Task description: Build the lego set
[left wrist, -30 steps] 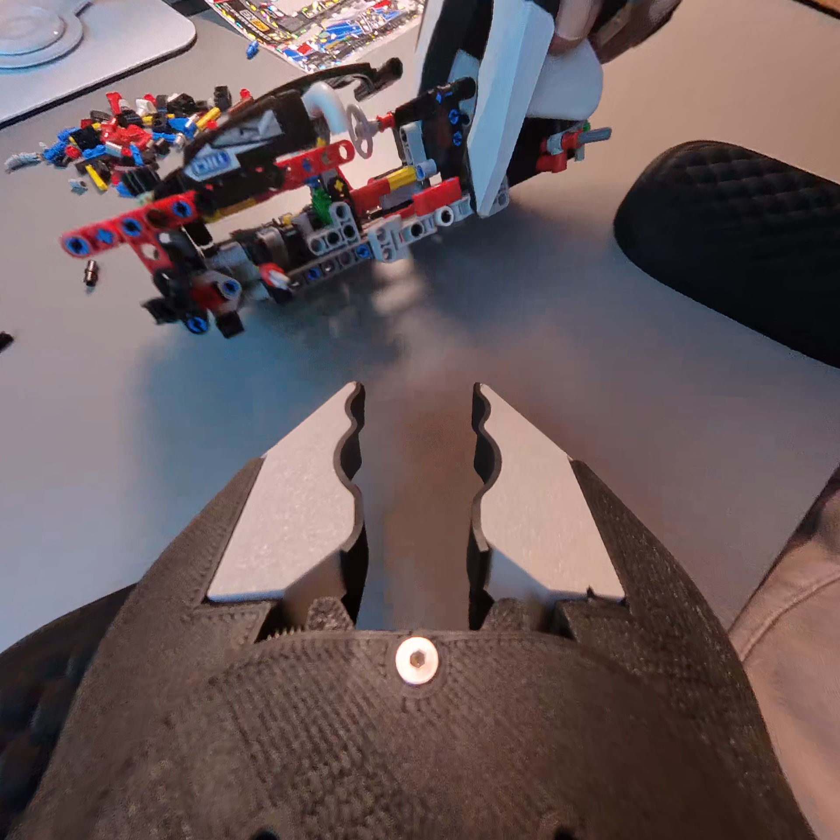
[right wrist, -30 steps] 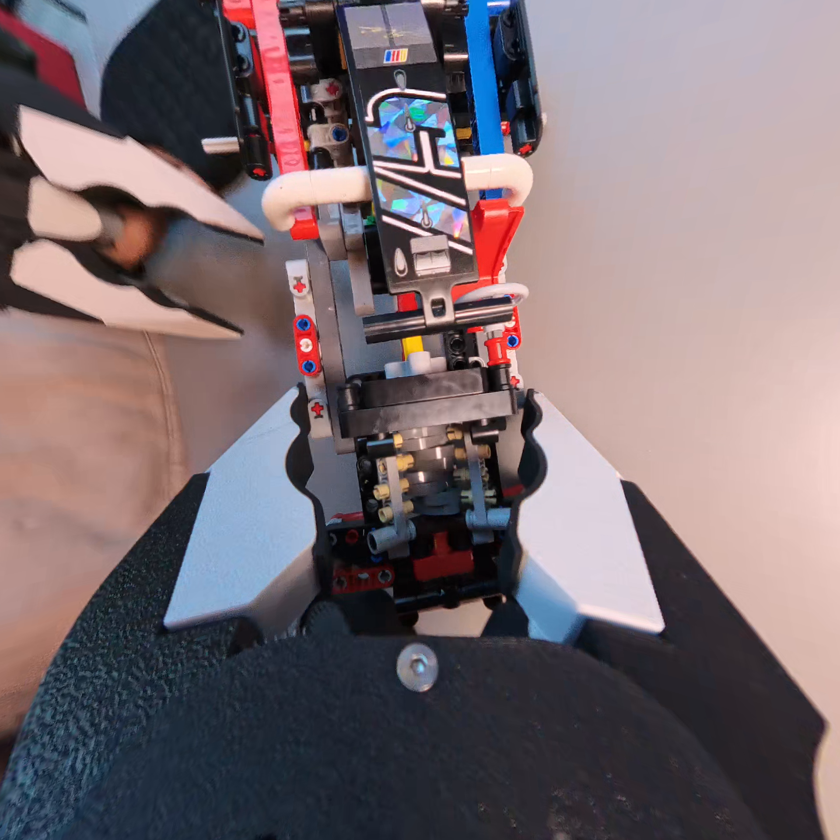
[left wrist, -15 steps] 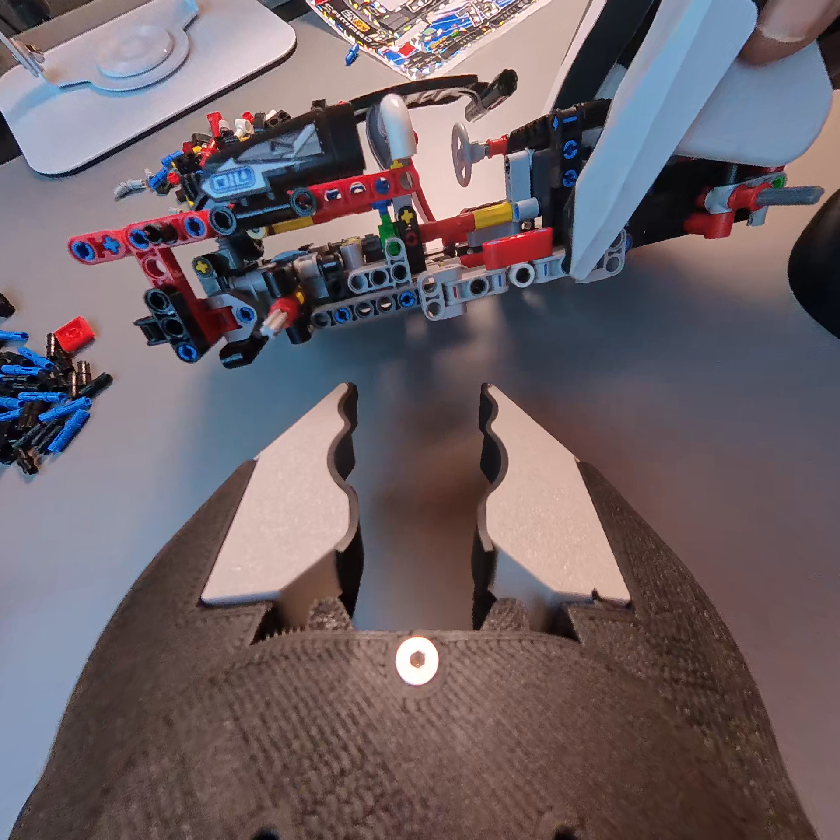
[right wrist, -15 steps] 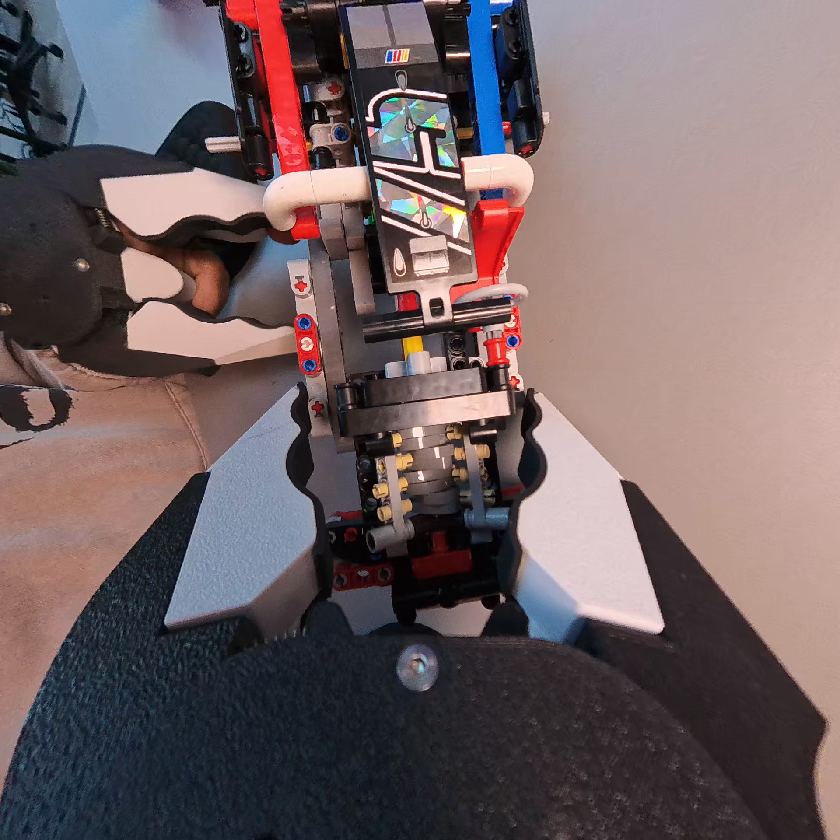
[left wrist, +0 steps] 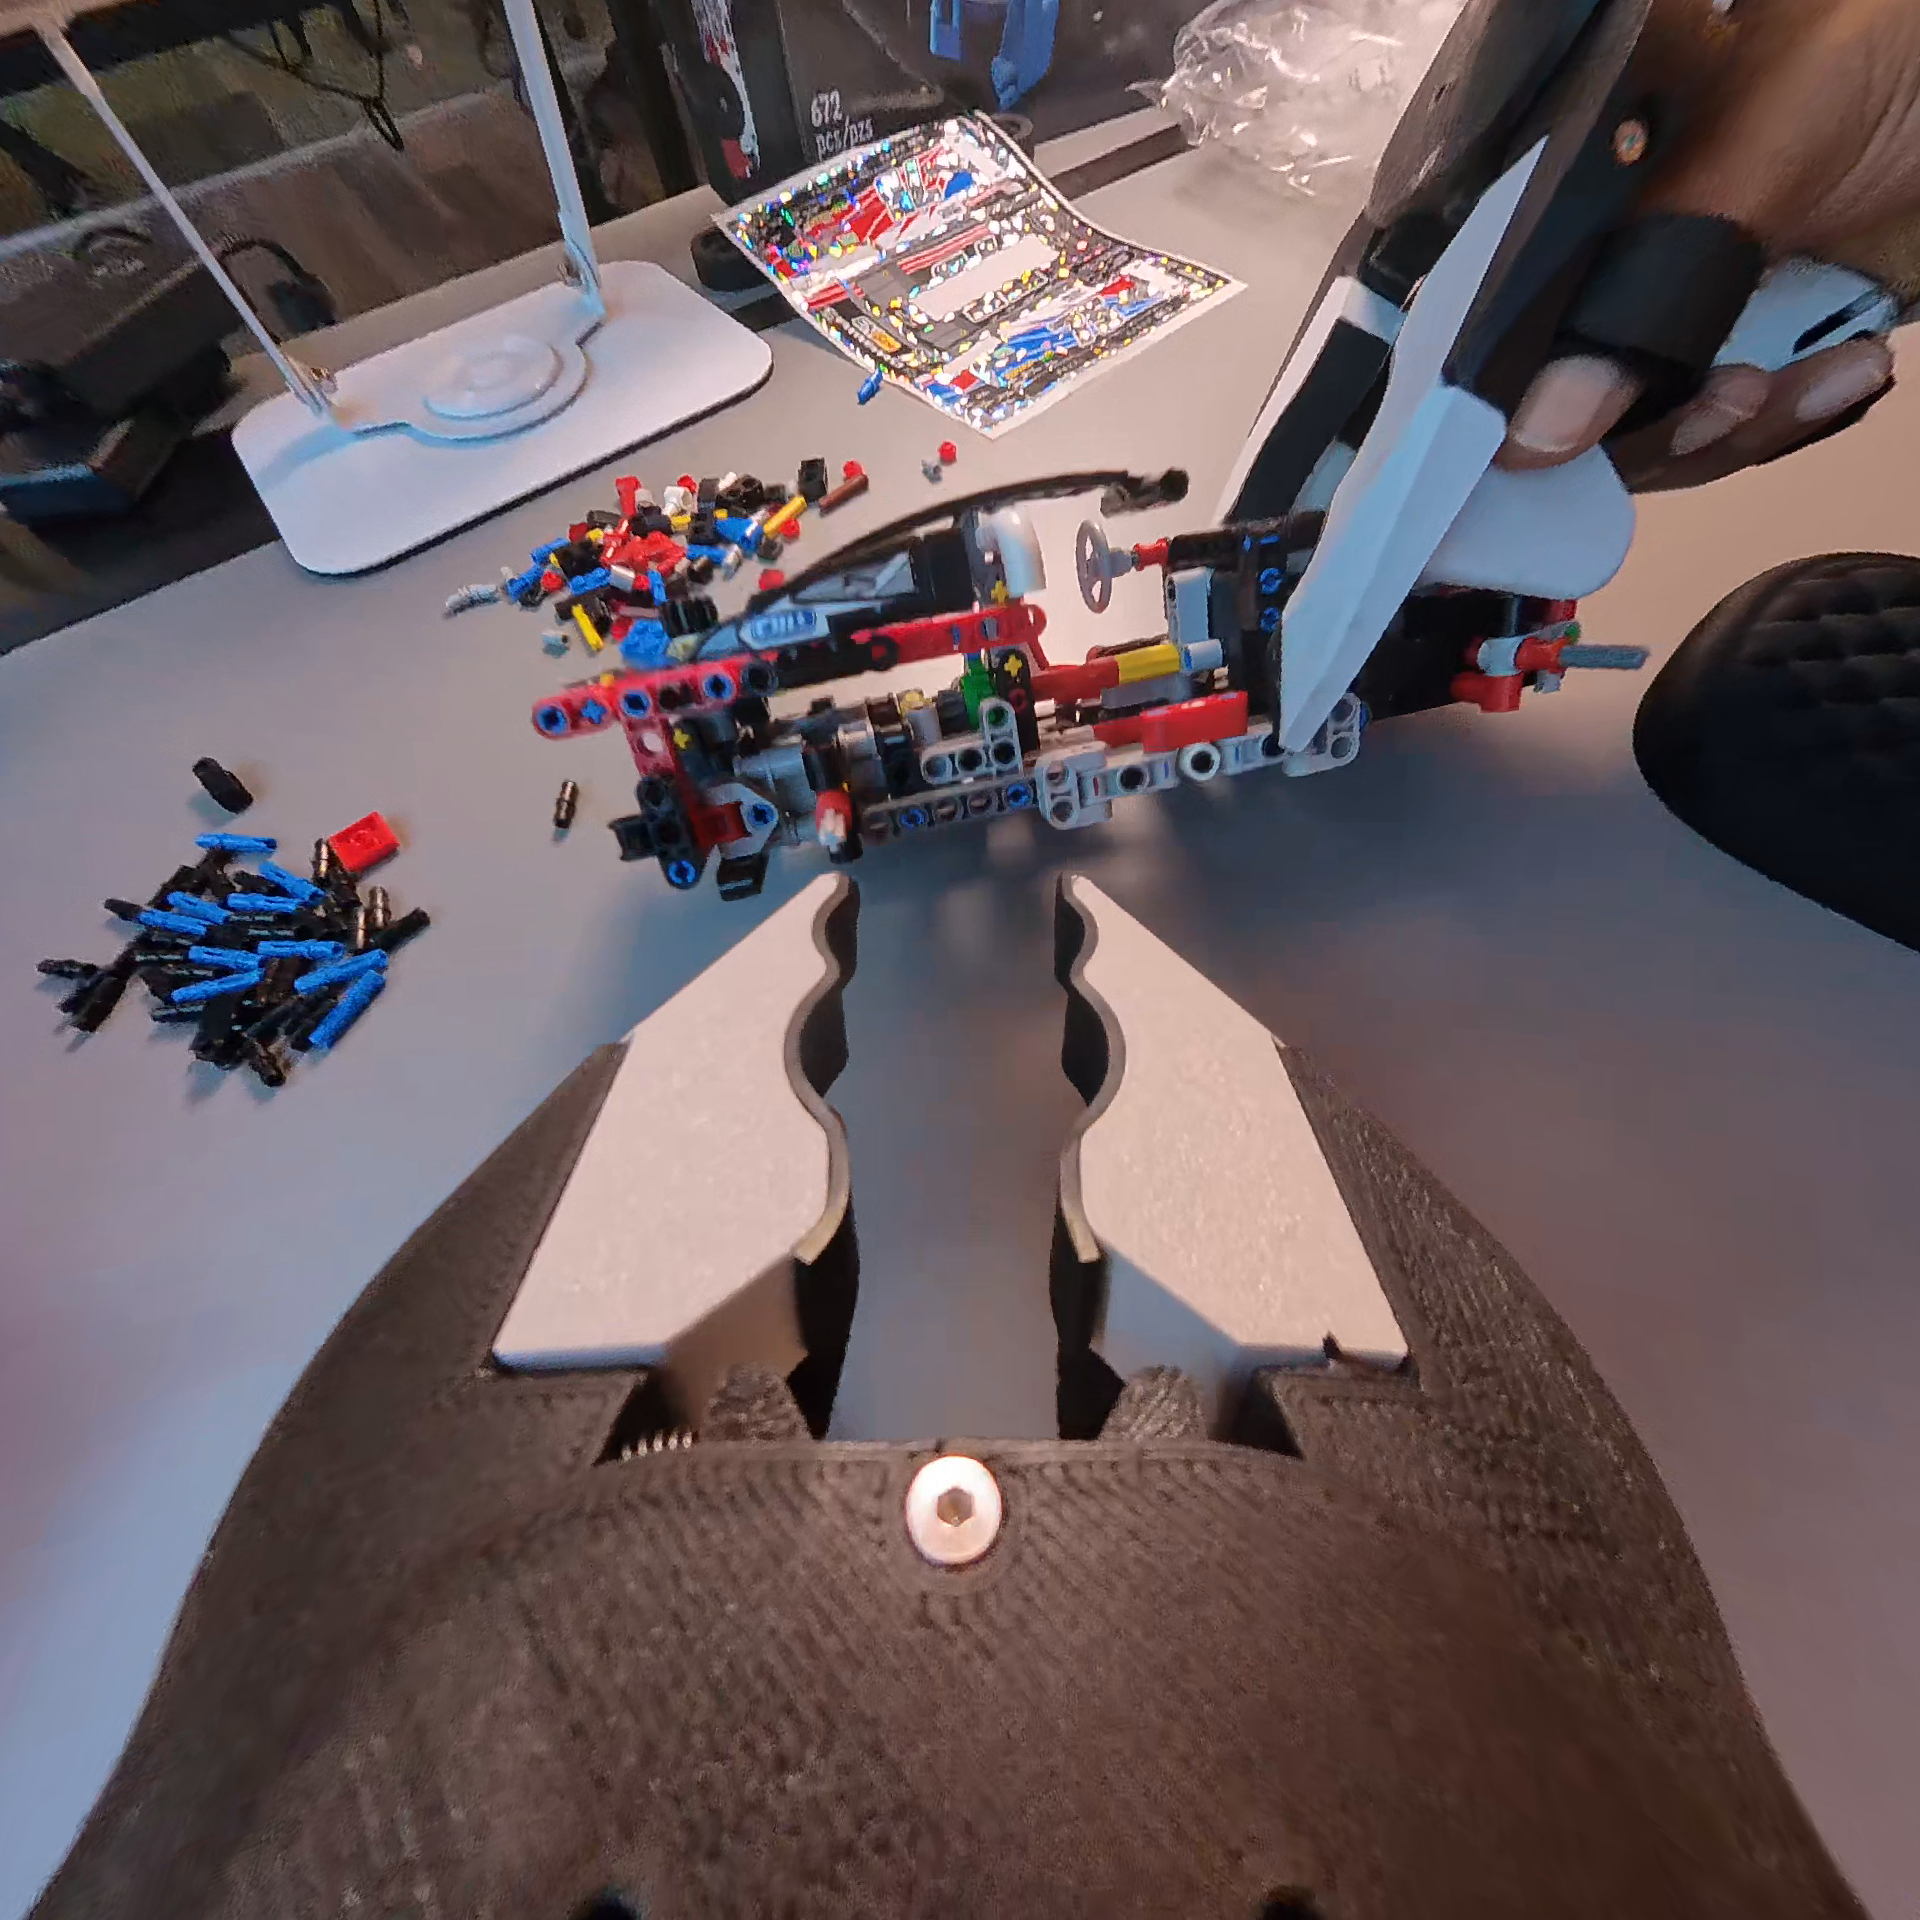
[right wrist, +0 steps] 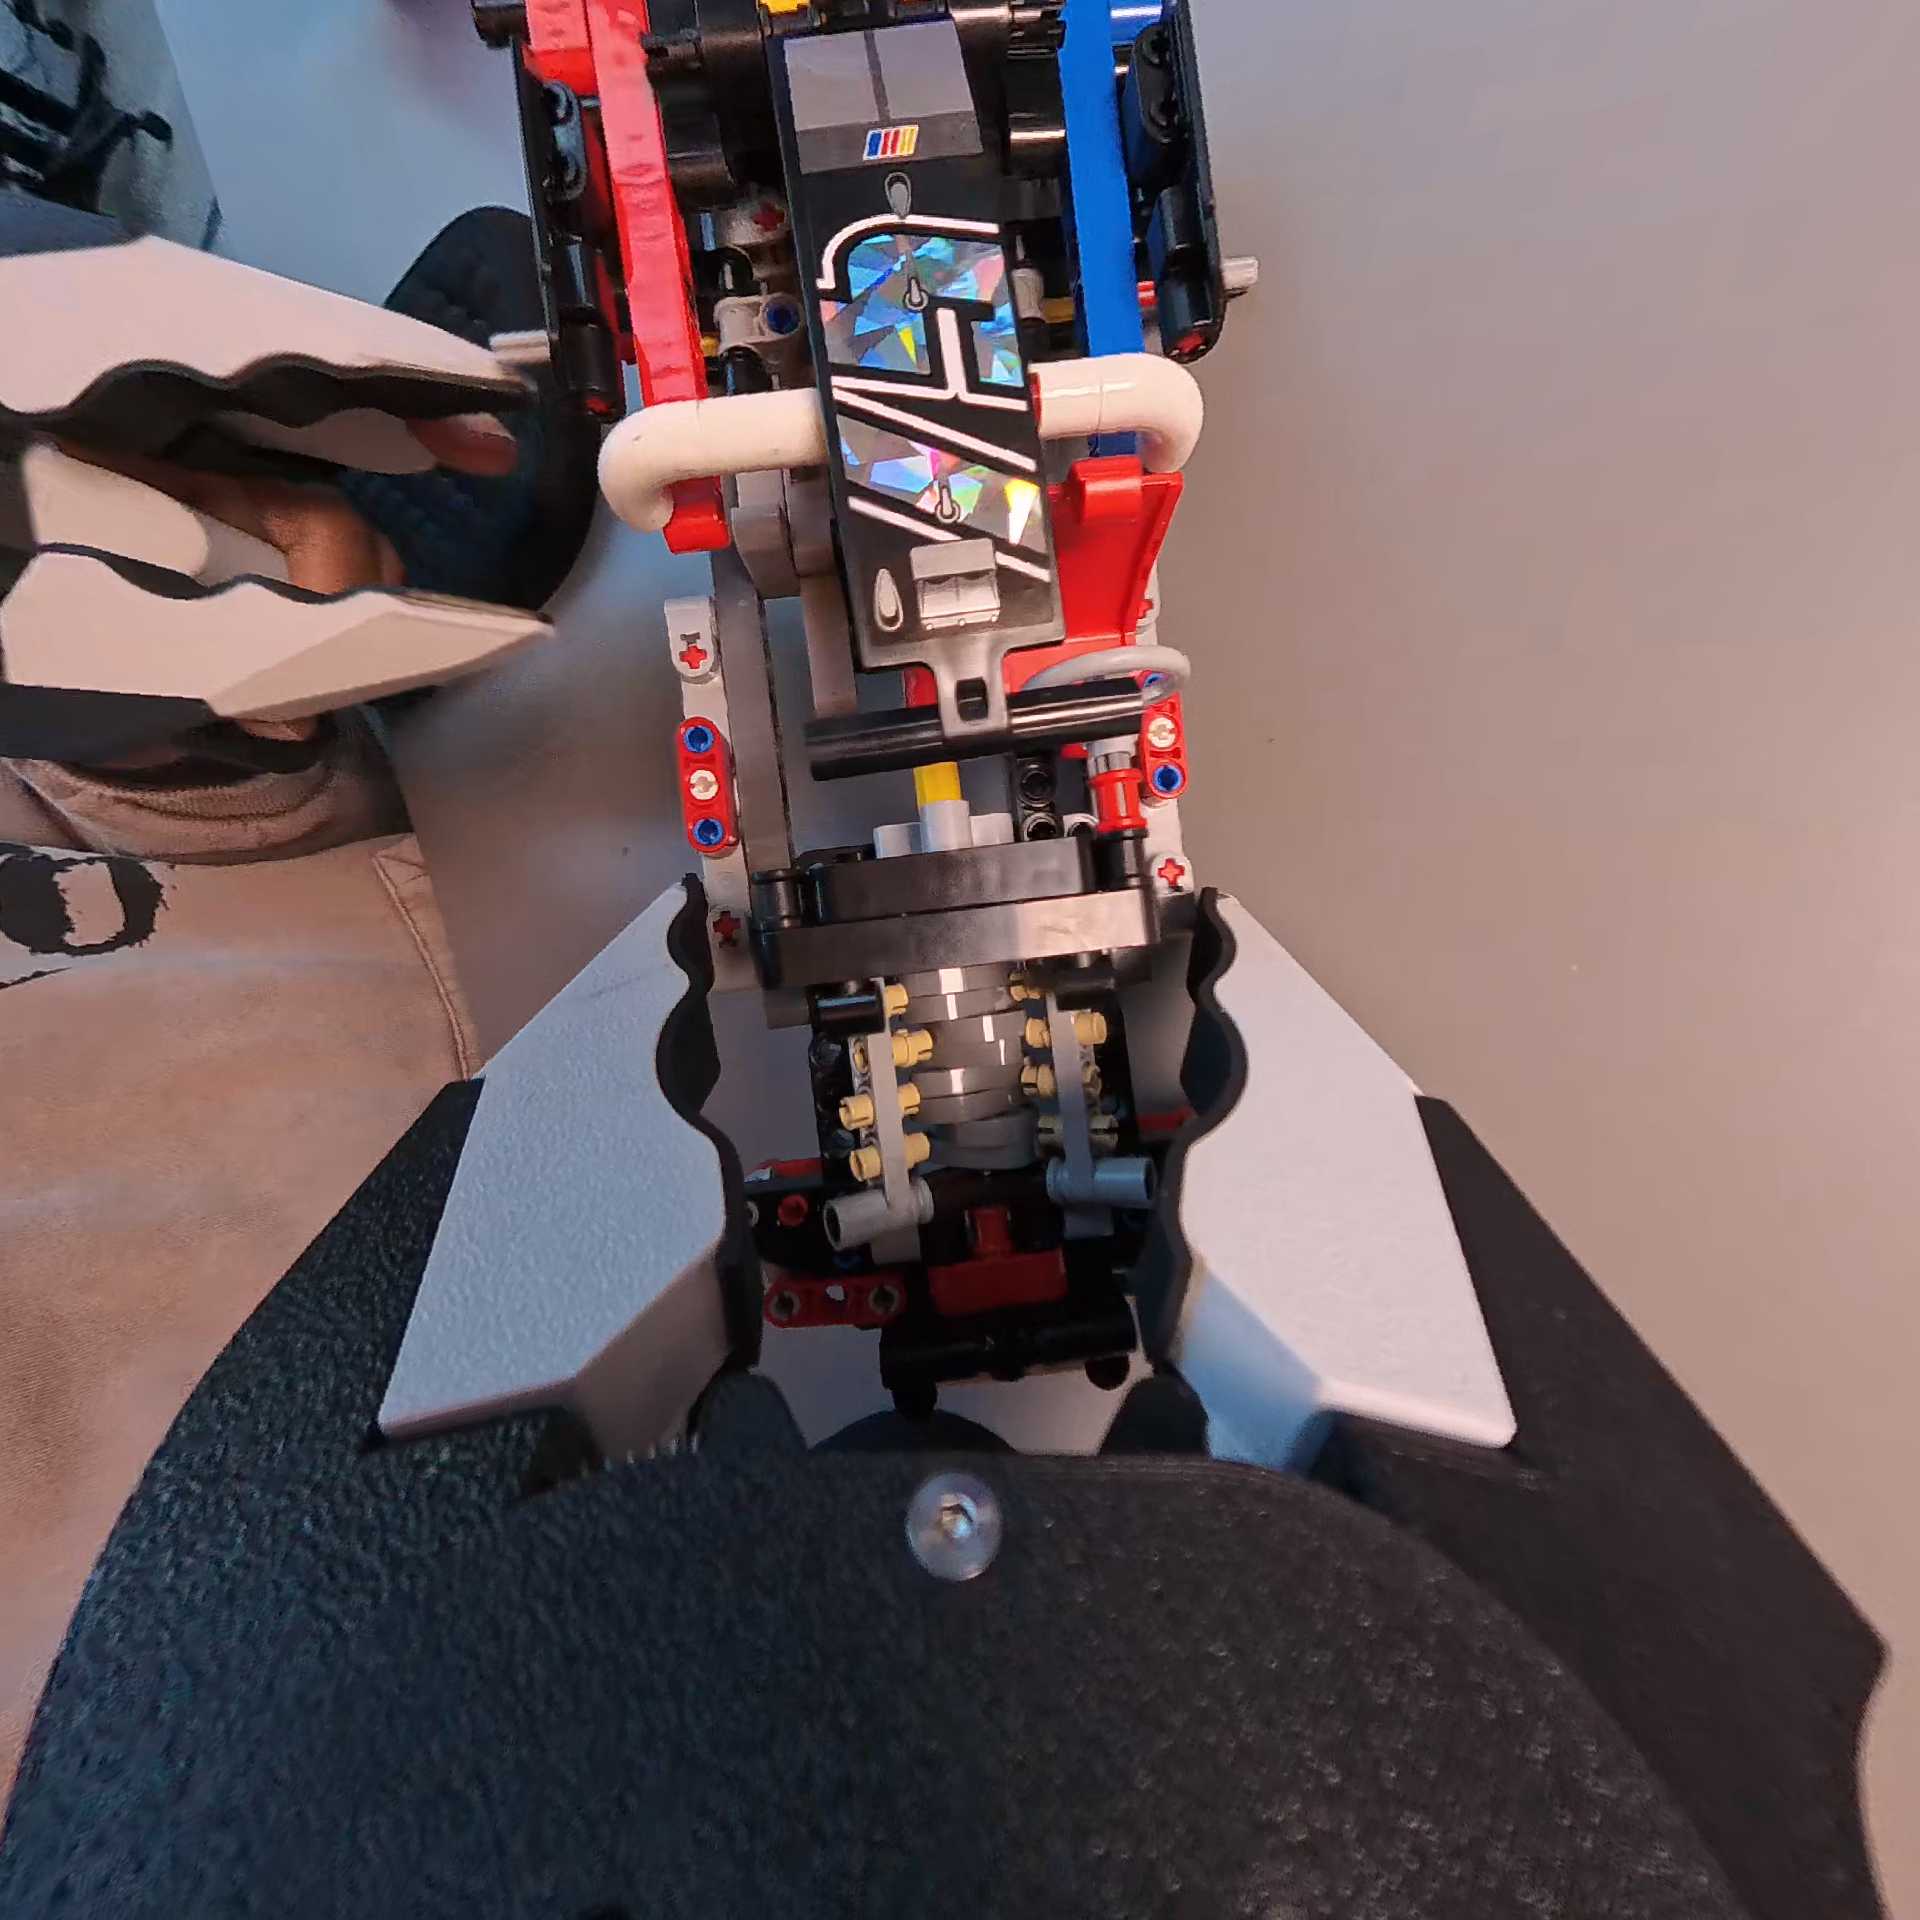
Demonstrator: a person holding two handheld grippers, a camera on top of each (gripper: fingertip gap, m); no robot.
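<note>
Left hand-held gripper (left wrist: 956, 914) spread wide, holding nothing, low over the smooth grey bench (left wrist: 1403, 1091). Just past its tips, half-built red, black and grey lego car (left wrist: 935, 675) up off the bench, its back end pinched by the right hand-held gripper (right wrist: 951, 914). Off to the left, small pile of blue and black pins (left wrist: 239, 956). Farther back, heap of mixed loose pieces (left wrist: 665, 561), then shiny sticker sheet (left wrist: 966, 281) and white flat stand base (left wrist: 499, 395).
</note>
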